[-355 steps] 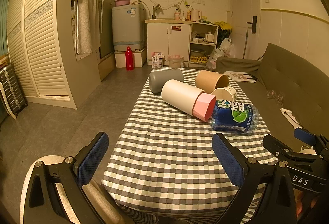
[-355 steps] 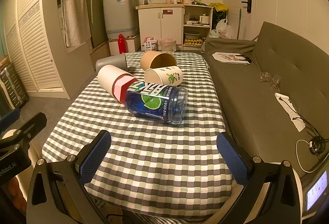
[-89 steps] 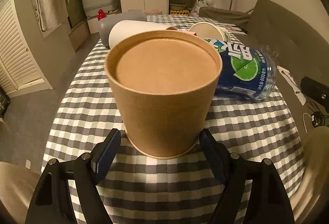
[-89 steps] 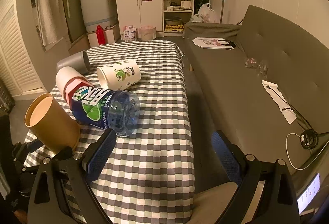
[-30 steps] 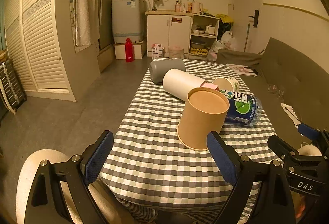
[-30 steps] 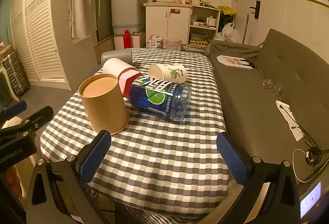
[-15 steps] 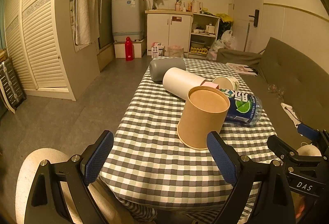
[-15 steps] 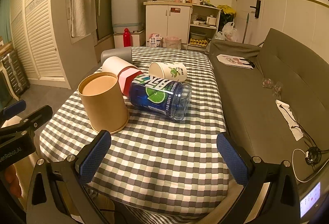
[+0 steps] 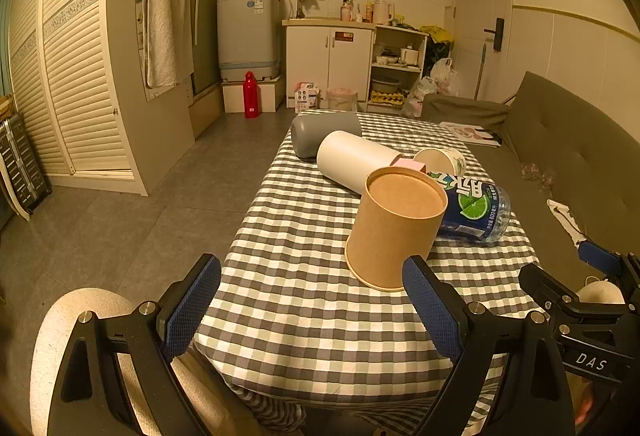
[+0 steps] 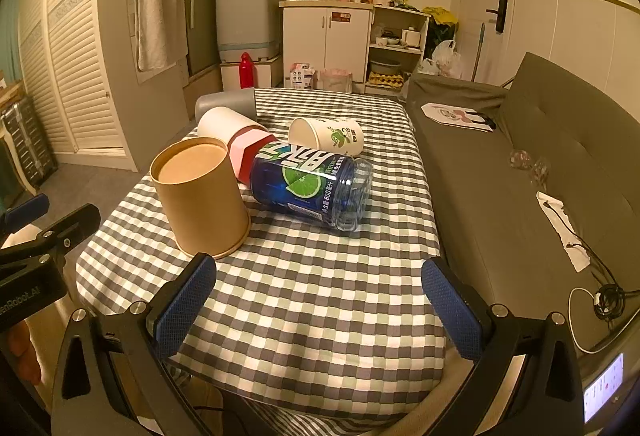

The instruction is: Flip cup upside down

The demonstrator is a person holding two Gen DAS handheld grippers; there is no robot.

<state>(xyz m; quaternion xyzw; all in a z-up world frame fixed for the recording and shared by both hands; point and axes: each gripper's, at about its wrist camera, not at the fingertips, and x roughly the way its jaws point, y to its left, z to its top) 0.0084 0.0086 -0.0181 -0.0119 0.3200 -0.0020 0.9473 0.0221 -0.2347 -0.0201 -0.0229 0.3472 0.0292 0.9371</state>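
Observation:
A brown paper cup (image 9: pixel 394 226) stands upside down, wide rim on the checked tablecloth (image 9: pixel 304 300), closed base up. It also shows in the right wrist view (image 10: pixel 202 196) at the left. My left gripper (image 9: pixel 312 300) is open and empty, pulled back near the table's front edge, the cup just beyond its right finger. My right gripper (image 10: pixel 320 302) is open and empty over the front of the table, the cup beyond its left finger.
Behind the cup lie a blue lime-label bottle (image 9: pixel 472 210), a white and pink tumbler (image 9: pixel 352 160), a grey tumbler (image 9: pixel 324 134) and a small white paper cup (image 9: pixel 442 161), all on their sides. A grey sofa (image 10: pixel 540 172) runs along the table's right side.
Both grippers have drawn back slightly from the table. The brown cup stays upside down where it stood half a second ago; much earlier it lay on its side at the back.

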